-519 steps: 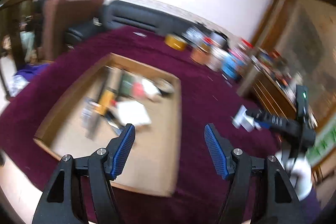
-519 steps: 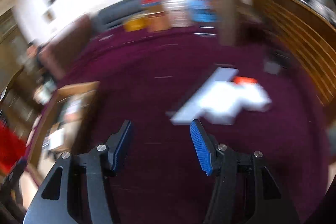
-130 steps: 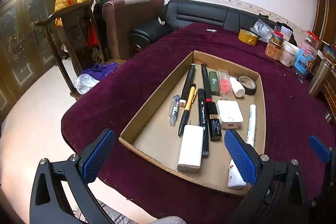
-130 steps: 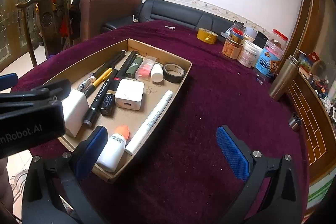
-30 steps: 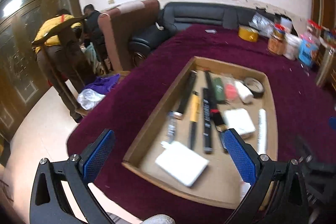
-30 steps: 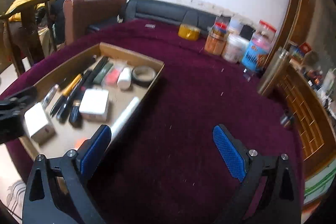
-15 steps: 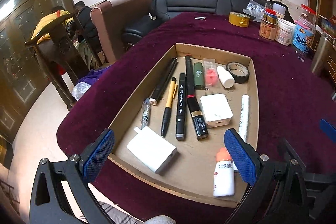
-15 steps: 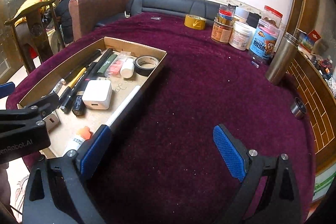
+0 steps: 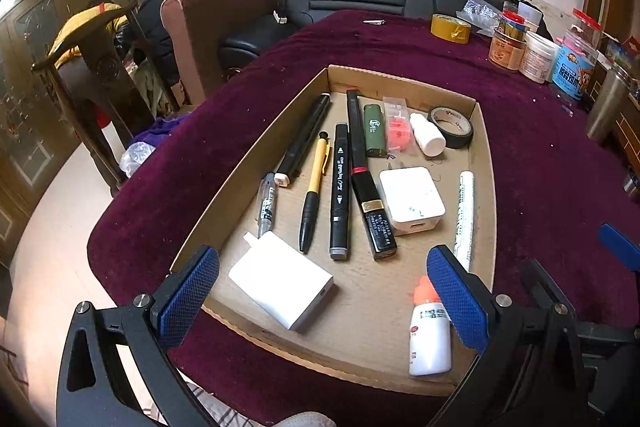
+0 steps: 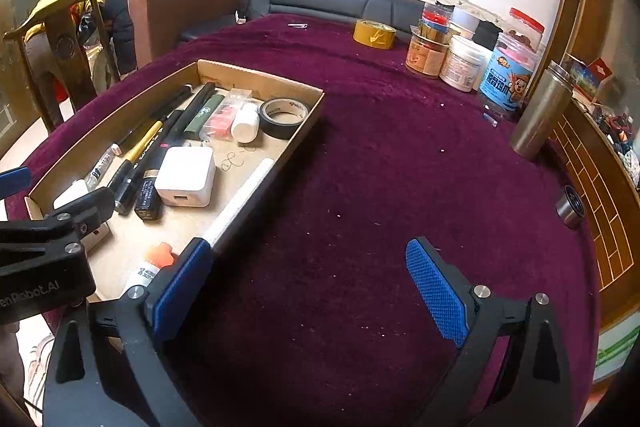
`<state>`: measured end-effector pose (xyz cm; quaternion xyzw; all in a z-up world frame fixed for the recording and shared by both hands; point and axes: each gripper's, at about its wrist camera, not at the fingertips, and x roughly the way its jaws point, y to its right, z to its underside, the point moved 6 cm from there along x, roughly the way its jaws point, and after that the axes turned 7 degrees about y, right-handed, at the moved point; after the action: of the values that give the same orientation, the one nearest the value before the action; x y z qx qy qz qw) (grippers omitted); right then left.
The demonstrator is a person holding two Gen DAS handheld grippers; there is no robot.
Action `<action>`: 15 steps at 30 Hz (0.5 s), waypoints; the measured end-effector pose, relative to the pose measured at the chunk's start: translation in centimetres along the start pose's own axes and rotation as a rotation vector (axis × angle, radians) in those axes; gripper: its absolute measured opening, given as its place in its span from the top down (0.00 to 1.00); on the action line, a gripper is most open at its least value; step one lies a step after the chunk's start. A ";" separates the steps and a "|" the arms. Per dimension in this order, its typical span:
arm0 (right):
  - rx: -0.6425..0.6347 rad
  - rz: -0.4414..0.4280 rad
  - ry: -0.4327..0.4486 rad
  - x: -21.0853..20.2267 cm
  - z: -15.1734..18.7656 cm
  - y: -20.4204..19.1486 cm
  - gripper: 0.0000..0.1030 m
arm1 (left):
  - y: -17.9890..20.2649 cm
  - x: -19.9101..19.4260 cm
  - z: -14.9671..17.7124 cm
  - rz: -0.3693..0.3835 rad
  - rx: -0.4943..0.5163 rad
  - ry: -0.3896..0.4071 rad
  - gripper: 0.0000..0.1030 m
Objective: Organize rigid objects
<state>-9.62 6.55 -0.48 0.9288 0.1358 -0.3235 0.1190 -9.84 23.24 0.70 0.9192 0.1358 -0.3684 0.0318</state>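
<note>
Maroon velvet cloth (image 9: 540, 155) covers a big round table in a living room with a black sofa and a wooden chair behind. From the left wrist view, a shallow cardboard tray (image 9: 486, 187) sits on the cloth holding neat rows of pens, a black marker (image 9: 340, 195), a lipstick (image 9: 374, 211), a square white charger (image 9: 412, 199), a roll of black tape (image 9: 452, 127) at the far right corner, a larger white adapter (image 9: 282, 279) lying askew at the near end, and a small white bottle with an orange cap (image 9: 430, 331) near right. The left gripper (image 9: 320, 291) hovers above the tray's near end, jaws spread wide, holding nothing. From the right wrist view, the tray lies to the left, and jars, a yellow tape roll (image 10: 374, 34) and a steel flask (image 10: 538, 115) stand at the far right, well apart from it. The right gripper (image 10: 308, 287) hangs over bare cloth, jaws spread and empty. Sorting looks nearly finished; likely the next move is squaring up the tilted adapter, which calls for lowering the left gripper around its sides.
</note>
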 end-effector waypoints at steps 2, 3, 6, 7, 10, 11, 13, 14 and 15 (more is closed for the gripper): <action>-0.007 0.002 -0.005 0.1 0.0 -0.3 0.04 | -0.2 0.2 0.0 0.006 -0.007 -0.005 0.01; -0.010 0.003 -0.008 0.1 -0.1 -0.4 0.04 | -0.4 0.4 0.1 0.010 -0.011 -0.008 0.01; -0.019 0.005 -0.012 0.3 -0.1 -0.7 0.04 | -0.9 0.7 0.2 0.021 -0.027 -0.017 0.01; -0.022 0.007 -0.013 0.3 -0.2 -0.8 0.04 | -1.0 0.8 0.2 0.024 -0.031 -0.019 0.01; -0.030 0.010 -0.016 0.4 -0.2 -1.2 0.04 | -1.4 1.1 0.3 0.029 -0.038 -0.024 0.01; -0.033 0.011 -0.016 0.4 -0.2 -1.3 0.04 | -1.6 1.2 0.3 0.030 -0.040 -0.025 0.01; -0.038 0.010 -0.018 0.4 -0.2 -1.4 0.04 | -1.8 1.4 0.3 0.034 -0.046 -0.030 0.01; -0.040 0.009 -0.019 0.4 -0.2 -1.5 0.04 | -1.9 1.4 0.3 0.037 -0.049 -0.033 0.01; -0.041 0.007 -0.018 0.4 -0.3 -1.6 0.04 | -2.0 1.5 0.4 0.039 -0.053 -0.037 0.01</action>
<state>-9.68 8.18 -0.76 0.9237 0.1379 -0.3286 0.1405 -9.62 25.48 -0.51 0.9135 0.1272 -0.3807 0.0658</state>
